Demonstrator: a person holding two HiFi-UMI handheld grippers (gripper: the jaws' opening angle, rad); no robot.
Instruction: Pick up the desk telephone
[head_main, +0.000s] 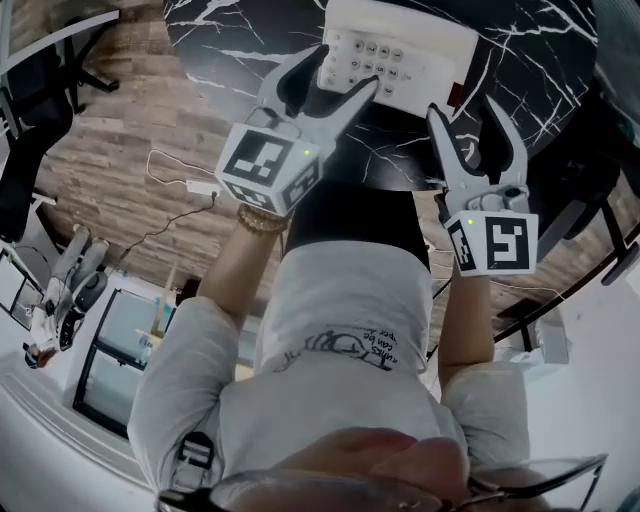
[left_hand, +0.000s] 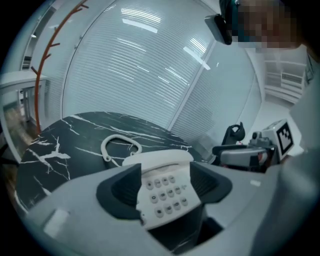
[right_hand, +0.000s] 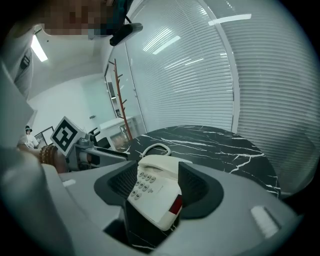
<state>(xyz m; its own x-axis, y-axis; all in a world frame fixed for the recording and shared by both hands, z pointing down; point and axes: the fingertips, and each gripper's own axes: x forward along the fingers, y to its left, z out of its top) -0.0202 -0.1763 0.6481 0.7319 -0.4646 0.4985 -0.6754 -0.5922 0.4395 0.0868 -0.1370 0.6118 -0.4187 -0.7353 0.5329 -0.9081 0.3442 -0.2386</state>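
Note:
A white desk telephone (head_main: 400, 50) with its handset on the cradle sits on a round black marble table (head_main: 230, 30), near the edge closest to me. My left gripper (head_main: 335, 72) is open, its fingertips over the phone's near left corner by the keypad (left_hand: 165, 192). My right gripper (head_main: 463, 108) is open too, just off the phone's near right corner, with nothing between its fingers. In the right gripper view the telephone (right_hand: 155, 192) shows framed by the jaws with a red patch on its side. Its white cord (left_hand: 117, 145) curls on the table behind it.
The table's near edge is right in front of my body. A black office chair (head_main: 25, 120) stands at the left on the wood floor, where a white cable (head_main: 185, 185) lies. A red-brown coat stand (left_hand: 45, 65) and blind-covered glass walls stand beyond the table.

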